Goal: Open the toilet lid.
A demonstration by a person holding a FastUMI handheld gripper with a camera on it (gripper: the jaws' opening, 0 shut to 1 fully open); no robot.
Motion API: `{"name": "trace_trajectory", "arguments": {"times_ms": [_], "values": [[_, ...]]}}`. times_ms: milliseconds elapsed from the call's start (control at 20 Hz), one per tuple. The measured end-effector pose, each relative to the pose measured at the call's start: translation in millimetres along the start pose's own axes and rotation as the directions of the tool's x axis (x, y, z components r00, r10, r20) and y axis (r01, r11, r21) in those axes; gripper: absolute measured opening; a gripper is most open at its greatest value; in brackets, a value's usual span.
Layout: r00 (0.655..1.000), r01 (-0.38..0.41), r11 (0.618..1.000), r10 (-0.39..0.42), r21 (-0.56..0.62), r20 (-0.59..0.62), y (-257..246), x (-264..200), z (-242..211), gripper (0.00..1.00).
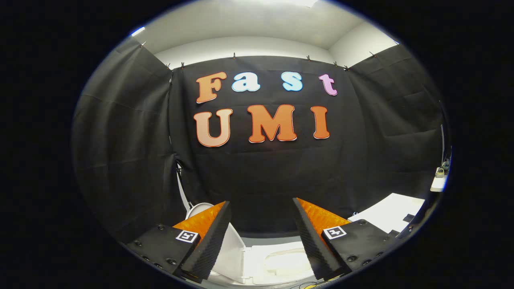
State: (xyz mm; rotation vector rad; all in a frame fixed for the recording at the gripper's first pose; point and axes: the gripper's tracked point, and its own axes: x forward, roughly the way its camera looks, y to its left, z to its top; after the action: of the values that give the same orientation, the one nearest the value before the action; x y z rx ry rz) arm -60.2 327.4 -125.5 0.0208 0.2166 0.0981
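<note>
Hanging above the toilet [277, 261], the gripper [261, 204] has its two fingers spread wide apart with nothing held between them. Low down between and under the fingers sits the white toilet bowl. Its lid [231, 249] looks raised, standing roughly upright just beside the left finger [211, 237] and partly hidden behind it. Beyond the right finger [313, 237], off to the side, lies a white flat surface [391, 214] near the black cloth wall [261, 176].

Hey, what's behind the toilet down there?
Black cloth wall hangs right behind the toilet, whose lid stands raised. The gripper, jaws open and holding nothing, covers the toilet's sides; what's lower behind it can't be seen.
</note>
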Motion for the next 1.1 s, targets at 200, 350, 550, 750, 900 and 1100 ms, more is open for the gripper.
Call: {"name": "trace_trajectory", "arguments": {"times_ms": [200, 350, 550, 750, 900, 1100], "values": [[1.0, -0.013, 1.0, 0.013, -0.002, 0.014, -22.7, 7.3, 3.6, 0.97], [0.999, -0.036, 0.999, 0.036, 0.02, 0.002, -39.9, 18.5, -3.3, 0.97], [0.998, -0.059, 0.997, 0.06, 0.059, -0.024, -62.5, 39.1, -15.6, 0.97], [0.999, -0.047, 0.997, 0.048, 0.068, -0.025, -86.4, 53.0, -17.9, 0.97], [0.999, -0.03, 0.996, 0.032, 0.078, -0.016, -102.7, 56.8, -14.2, 0.97], [0.999, -0.03, 0.996, 0.032, 0.083, -0.016, -115.0, 64.1, -10.8, 0.97]]}}
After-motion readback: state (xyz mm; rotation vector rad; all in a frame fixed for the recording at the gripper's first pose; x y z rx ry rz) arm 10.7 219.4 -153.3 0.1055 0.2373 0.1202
